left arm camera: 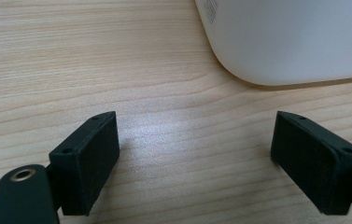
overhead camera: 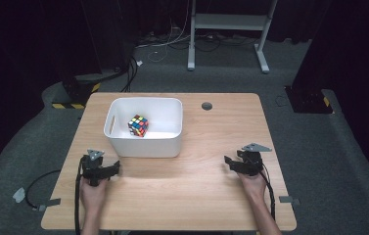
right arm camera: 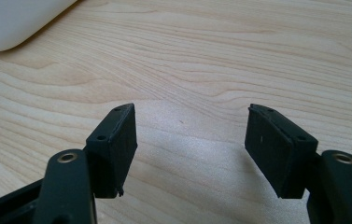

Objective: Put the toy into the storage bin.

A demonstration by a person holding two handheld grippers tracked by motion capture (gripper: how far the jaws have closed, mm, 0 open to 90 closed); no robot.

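My high view shows the table brightly lit from above against dark surroundings. Up close, soft glare sits on the wood, faint shadows spread between jaws, and the white bin blurs slightly.

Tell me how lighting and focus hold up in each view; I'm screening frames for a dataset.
High view: table evenly lit, surroundings nearly black, cube small but sharp in the white bin. Left gripper view: soft glare on the wood between the open jaws, bin corner slightly soft. Right gripper view: wood grain crisp, near jaw bases blurred, faint shadow under the jaws.
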